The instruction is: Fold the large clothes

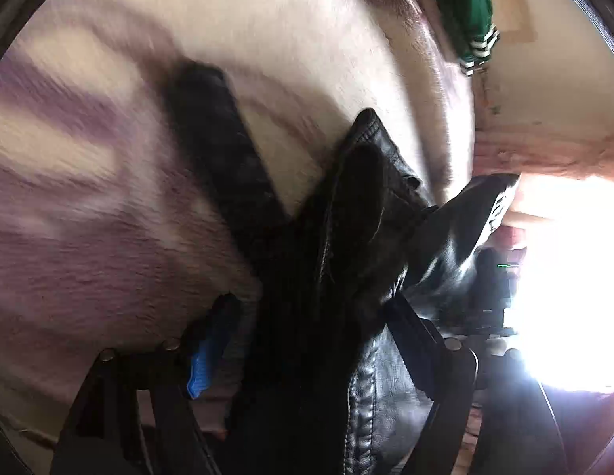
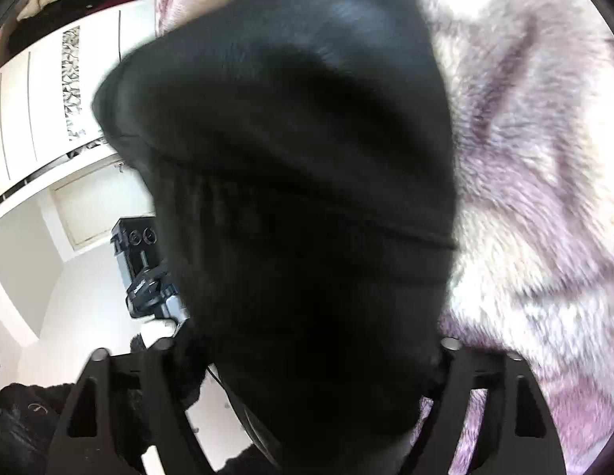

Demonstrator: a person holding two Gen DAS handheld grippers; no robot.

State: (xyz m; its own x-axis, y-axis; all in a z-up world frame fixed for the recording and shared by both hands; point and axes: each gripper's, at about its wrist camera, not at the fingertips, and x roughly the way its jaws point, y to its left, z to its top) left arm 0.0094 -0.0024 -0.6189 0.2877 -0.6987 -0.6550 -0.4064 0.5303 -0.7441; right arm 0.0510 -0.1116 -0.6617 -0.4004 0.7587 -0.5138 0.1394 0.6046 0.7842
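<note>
A black leather jacket (image 1: 358,213) lies bunched on a fluffy pink and cream blanket (image 1: 89,237). My left gripper (image 1: 311,308) straddles it with the jaws wide. The blue pad of the left finger (image 1: 204,360) shows bare beside the leather, so the grip looks open. A long black piece of the jacket (image 1: 220,138) stretches away over the blanket. In the right wrist view the same black jacket (image 2: 299,158) fills the middle and covers both fingertips of my right gripper (image 2: 311,340). Whether its pads press on the jacket is hidden.
A green garment with white-striped cuffs (image 1: 465,16) lies at the blanket's far edge. Strong glare from the right (image 1: 564,277) washes out that side. A white wardrobe (image 2: 49,99) stands to the left, and dark clothes (image 2: 21,415) lie low on the left.
</note>
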